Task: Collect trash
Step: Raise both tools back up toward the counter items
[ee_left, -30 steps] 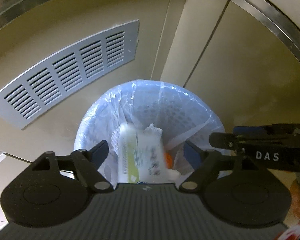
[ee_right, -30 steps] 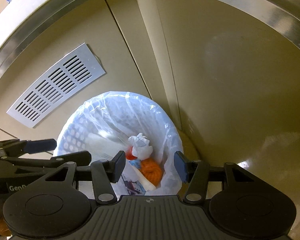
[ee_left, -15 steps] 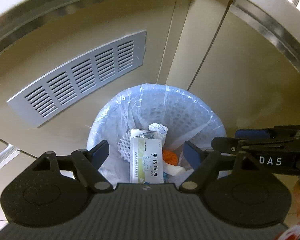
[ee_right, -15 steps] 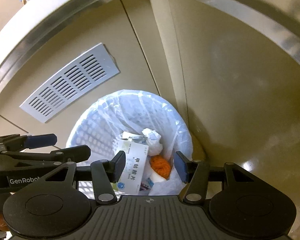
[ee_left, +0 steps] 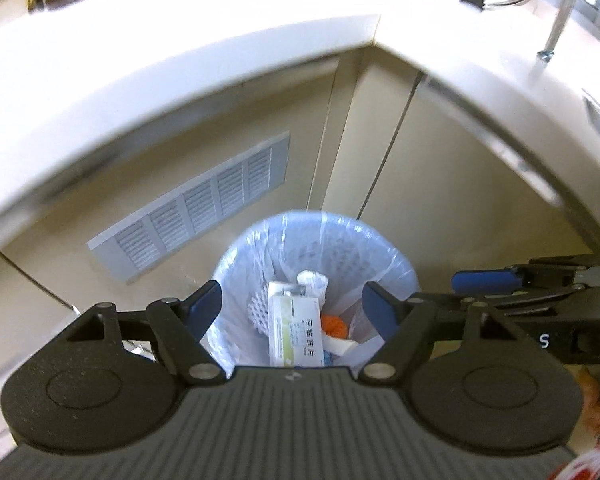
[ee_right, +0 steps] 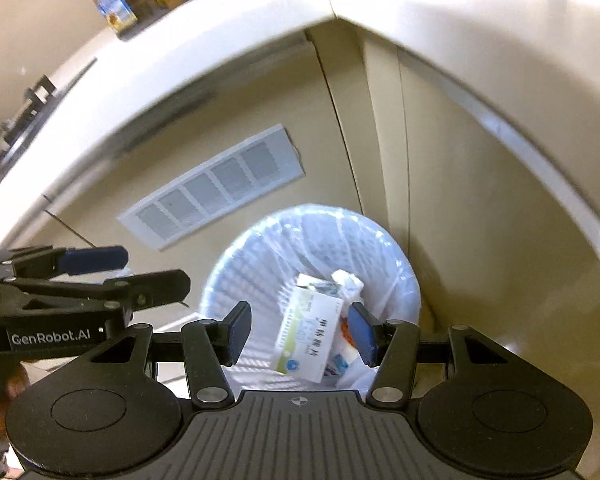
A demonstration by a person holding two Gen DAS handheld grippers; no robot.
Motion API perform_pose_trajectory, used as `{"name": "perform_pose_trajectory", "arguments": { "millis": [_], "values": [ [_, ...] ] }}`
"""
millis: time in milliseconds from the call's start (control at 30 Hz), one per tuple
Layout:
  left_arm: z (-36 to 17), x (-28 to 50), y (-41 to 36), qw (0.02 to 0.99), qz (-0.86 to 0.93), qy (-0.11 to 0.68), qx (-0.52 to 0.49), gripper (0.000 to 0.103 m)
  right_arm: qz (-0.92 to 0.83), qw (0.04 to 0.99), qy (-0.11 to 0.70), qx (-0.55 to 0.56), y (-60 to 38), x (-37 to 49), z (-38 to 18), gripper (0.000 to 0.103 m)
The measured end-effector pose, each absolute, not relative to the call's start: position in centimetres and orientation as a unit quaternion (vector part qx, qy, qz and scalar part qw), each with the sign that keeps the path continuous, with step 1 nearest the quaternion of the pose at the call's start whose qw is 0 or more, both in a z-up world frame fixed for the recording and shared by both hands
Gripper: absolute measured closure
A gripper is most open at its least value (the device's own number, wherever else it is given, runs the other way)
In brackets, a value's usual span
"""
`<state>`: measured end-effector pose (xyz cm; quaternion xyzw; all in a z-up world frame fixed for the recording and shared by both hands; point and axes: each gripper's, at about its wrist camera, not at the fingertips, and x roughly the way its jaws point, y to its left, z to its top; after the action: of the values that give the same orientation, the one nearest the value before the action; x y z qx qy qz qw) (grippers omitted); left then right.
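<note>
Both tools angle down over the lined bin point(ee_left: 316, 248): left tool point(ee_left: 294, 310) spread, closing on nothing; right tool point(ee_right: 300, 332) spread, empty. Bin's near rim hidden.

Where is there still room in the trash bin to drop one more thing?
The bin has bare liner along its far wall and left side, beside the white box. The near right is crowded: crumpled tissue, an orange scrap and wrappers pile there. The floor by the vent is bare too.

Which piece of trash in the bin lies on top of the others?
The white-and-green medicine box, lying flat over the crumpled white wrapper and the orange lump in the lined bin.
</note>
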<state>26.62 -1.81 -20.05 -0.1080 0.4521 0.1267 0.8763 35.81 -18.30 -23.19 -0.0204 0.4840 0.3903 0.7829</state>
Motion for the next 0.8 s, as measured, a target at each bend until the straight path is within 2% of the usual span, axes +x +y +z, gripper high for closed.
{"name": "perform_pose_trajectory", "arguments": {
  "millis": [333,667,800],
  "values": [
    [-13.0,27.4,-0.3,0.906,0.088,0.405,-0.082,0.028,0.371,0.810,0.453,0.018,-19.2,36.2,-17.1,0.049],
    [-8.6,32.5,3.1,0.931,0.048,0.357,-0.059,0.028,0.317,0.859,0.397,0.063,-18.1,38.6,-12.3,0.048],
    [-7.8,34.4,4.2,0.934,0.041,0.351,-0.048,0.028,0.292,0.876,0.377,0.072,-17.9,39.9,-11.0,0.041]
  ]
}}
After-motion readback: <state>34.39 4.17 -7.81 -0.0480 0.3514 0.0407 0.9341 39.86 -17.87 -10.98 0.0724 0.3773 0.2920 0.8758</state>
